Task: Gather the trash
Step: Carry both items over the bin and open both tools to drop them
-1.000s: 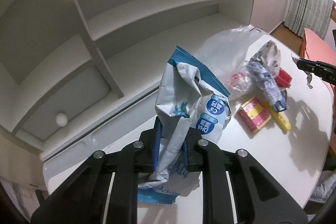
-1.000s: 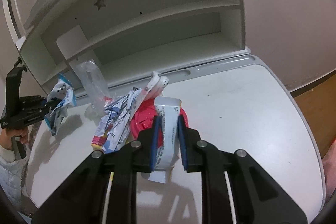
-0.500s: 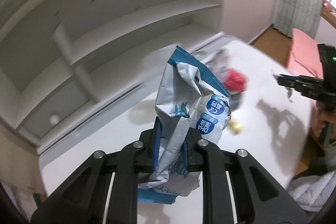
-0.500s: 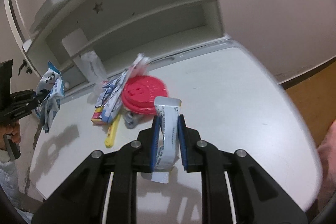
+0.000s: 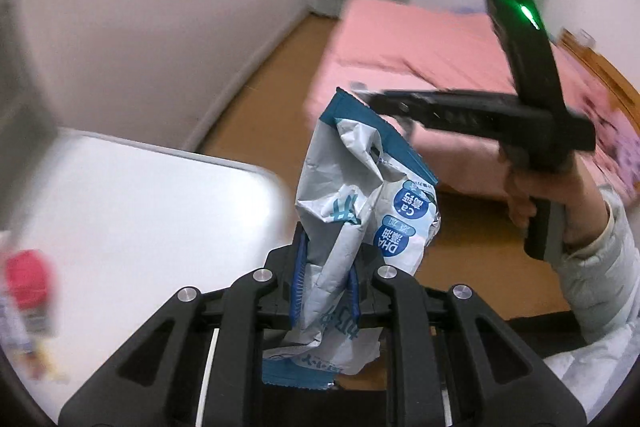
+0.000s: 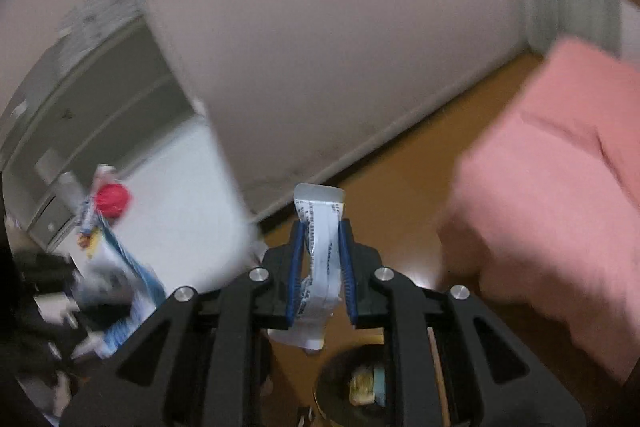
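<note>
My left gripper [image 5: 326,267] is shut on a crumpled blue and white snack bag [image 5: 360,211] and holds it in the air past the white table's [image 5: 140,211] right edge. My right gripper [image 6: 323,259] is shut on a folded white wrapper strip [image 6: 322,251], above the wooden floor. The right gripper also shows in the left wrist view [image 5: 360,95], ahead of the bag. A round trash bin [image 6: 360,383] with trash inside sits just below the right gripper. A red lid [image 6: 112,201] and other wrappers [image 6: 90,235] lie on the table.
A bed with a pink cover [image 5: 420,39] stands to the right, also in the right wrist view [image 6: 560,207]. The wooden floor [image 6: 400,167] runs between table and bed. A white shelf unit [image 6: 100,95] stands behind the table. The wall [image 5: 160,7] is ahead.
Both grippers have swung to the right, away from the table and shelf, toward the floor and bed. Each still holds its piece of trash. The bin has come into the right wrist view.
</note>
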The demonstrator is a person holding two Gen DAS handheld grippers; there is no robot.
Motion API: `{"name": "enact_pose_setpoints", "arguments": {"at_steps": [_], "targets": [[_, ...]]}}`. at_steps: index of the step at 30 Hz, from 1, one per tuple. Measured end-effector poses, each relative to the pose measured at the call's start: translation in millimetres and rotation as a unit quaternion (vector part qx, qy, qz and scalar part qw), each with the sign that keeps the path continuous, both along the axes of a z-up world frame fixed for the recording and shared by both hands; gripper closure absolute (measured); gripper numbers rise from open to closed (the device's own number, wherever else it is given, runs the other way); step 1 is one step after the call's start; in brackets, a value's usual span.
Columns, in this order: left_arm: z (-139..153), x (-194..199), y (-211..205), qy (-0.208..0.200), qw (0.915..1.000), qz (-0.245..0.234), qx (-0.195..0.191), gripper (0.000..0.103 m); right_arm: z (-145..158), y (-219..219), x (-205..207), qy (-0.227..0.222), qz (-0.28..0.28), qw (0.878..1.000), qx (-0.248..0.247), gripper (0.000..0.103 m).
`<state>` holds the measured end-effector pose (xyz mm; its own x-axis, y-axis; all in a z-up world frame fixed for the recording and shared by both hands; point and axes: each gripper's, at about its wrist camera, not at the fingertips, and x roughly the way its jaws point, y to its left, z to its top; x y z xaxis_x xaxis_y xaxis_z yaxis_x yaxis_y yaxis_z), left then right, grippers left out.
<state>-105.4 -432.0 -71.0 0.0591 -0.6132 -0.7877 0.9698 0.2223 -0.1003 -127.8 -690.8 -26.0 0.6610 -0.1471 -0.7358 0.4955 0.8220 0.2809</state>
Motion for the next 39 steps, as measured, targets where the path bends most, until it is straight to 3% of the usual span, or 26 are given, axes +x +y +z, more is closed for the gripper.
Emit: {"name": "enact_pose_setpoints", "arguments": {"at_steps": [2, 4, 7, 8, 11, 13, 17, 19, 20, 21, 22, 27, 30, 32, 33, 35, 39], "targets": [[-41, -17, -26, 0.023, 0.9991, -0.015, 0.032, 0.086, -40, -17, -14, 0.041, -0.010, 0.999, 0.033, 0.085], [-96, -25, -48, 0.040, 0.9960, -0.007, 0.080, 0.086, -103, -28, -20, 0.100, -0.006, 0.992, 0.080, 0.085], [-202, -21, -68, 0.090, 0.9824, 0.018, 0.163, 0.086, -187, -31, -22, 0.165, 0.001, 0.975, 0.147, 0.085], [-236, -17, -72, 0.107, 0.9761, 0.028, 0.187, 0.087, -229, -30, -22, 0.200, 0.003, 0.963, 0.182, 0.085], [-304, -14, -73, 0.168, 0.9563, 0.059, 0.232, 0.087, -282, -25, -26, 0.254, 0.009, 0.944, 0.209, 0.085], [-313, -12, -72, 0.187, 0.9508, 0.067, 0.238, 0.087, -289, -28, -29, 0.254, 0.004, 0.942, 0.220, 0.085], [-298, -9, -78, 0.181, 0.9578, 0.061, 0.214, 0.086, -288, -39, -32, 0.246, -0.006, 0.943, 0.225, 0.085], [-297, -15, -75, 0.180, 0.9591, 0.050, 0.213, 0.078, -290, -40, -37, 0.241, -0.017, 0.942, 0.234, 0.084], [-298, -18, -78, 0.183, 0.9583, 0.048, 0.214, 0.049, -290, -43, -40, 0.244, -0.023, 0.939, 0.242, 0.070], [-298, -21, -84, 0.180, 0.9580, 0.049, 0.218, 0.016, -290, -44, -41, 0.249, -0.025, 0.937, 0.243, 0.039], [-295, -23, -87, 0.169, 0.9603, 0.054, 0.216, 0.011, -286, -46, -42, 0.251, -0.028, 0.937, 0.240, 0.027], [-267, -43, -95, 0.129, 0.9735, 0.030, 0.186, 0.011, -254, -64, -52, 0.232, -0.061, 0.948, 0.209, 0.024], [-207, -61, -88, 0.063, 0.9923, 0.006, 0.107, 0.011, -209, -76, -58, 0.203, -0.100, 0.964, 0.142, 0.024], [-147, -73, -75, -0.031, 0.9989, -0.001, 0.035, 0.011, -168, -80, -60, 0.180, -0.129, 0.973, 0.069, 0.018], [-127, -74, -69, -0.062, 0.9980, 0.007, 0.013, 0.011, -143, -78, -62, 0.162, -0.144, 0.976, 0.024, 0.011], [-75, -59, -43, -0.111, 0.9915, 0.051, -0.044, 0.011, -102, -70, -63, 0.123, -0.160, 0.978, -0.048, 0.007], [-7, -1, 27, -0.097, 0.9743, 0.172, -0.108, 0.011, -44, -42, -51, 0.080, -0.165, 0.971, -0.152, 0.007]]}}
